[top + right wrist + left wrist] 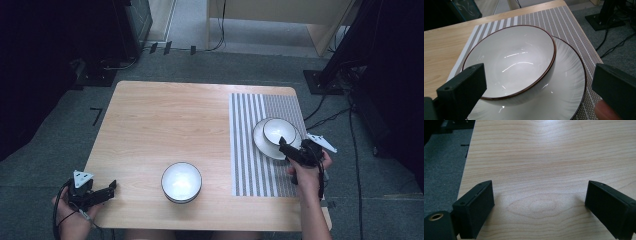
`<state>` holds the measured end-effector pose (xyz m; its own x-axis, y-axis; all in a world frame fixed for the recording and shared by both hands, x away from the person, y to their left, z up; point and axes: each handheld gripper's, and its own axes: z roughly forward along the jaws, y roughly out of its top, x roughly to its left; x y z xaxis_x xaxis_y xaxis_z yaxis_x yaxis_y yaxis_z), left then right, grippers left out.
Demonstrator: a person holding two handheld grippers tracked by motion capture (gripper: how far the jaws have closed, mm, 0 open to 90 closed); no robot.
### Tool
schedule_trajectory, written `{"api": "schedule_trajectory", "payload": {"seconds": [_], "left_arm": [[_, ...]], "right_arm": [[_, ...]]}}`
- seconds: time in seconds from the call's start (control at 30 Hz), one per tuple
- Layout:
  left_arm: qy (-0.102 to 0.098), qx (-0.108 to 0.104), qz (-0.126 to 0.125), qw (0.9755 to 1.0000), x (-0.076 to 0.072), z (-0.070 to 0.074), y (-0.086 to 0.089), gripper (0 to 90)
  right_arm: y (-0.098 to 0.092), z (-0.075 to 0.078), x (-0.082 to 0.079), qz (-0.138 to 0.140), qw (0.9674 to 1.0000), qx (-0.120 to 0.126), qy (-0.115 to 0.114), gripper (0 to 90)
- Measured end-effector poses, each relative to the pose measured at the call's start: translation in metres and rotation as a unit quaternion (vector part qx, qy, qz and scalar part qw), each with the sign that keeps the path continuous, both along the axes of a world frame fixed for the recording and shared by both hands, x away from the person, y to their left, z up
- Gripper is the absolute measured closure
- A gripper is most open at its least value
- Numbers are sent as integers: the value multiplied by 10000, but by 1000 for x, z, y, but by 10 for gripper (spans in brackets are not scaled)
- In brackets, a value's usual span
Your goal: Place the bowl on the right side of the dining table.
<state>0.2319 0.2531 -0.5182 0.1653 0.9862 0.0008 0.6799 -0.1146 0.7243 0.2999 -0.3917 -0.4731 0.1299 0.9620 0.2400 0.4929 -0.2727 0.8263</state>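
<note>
Right gripper (286, 146) released, jaws wide apart, just beside bowl (279, 130) on plate (261, 142), striped mat (250, 165), table's 3 o'clock. Left gripper (111, 187) released over bare wood, 8 o'clock. Second bowl (181, 182) at 6 o'clock.

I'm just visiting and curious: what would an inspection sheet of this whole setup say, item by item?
Surface: wooden table, striped placemat on its right part.
Job's things: white bowl sitting in a white plate on the placemat; second bowl on bare wood near the front edge.
Clutter: nothing seen.
Grippers: left tool open over bare wood at the front left corner; right tool open, at the plate's near rim.
Cables: one trails from the left tool; others lie on the floor.
Surroundings: grey carpet, dark stands, pale furniture behind.
</note>
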Motion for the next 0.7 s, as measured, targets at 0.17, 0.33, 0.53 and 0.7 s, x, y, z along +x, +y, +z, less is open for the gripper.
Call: {"api": "schedule_trajectory", "payload": {"seconds": [0.17, 0.33, 0.53, 0.7], "left_arm": [[-1, 0, 1, 10000, 0, 0, 0, 81], [-1, 0, 1, 10000, 0, 0, 0, 81], [0, -3, 3, 10000, 0, 0, 0, 81], [1, -4, -1, 10000, 0, 0, 0, 81]], "right_arm": [[1, -2, -5, 71, 10000, -46, -8, 0], [2, -3, -10, 114, 9999, -20, -63, 0], [5, 0, -16, 245, 9996, -10, -114, 0], [6, 1, -22, 330, 9994, -62, -113, 0]]}}
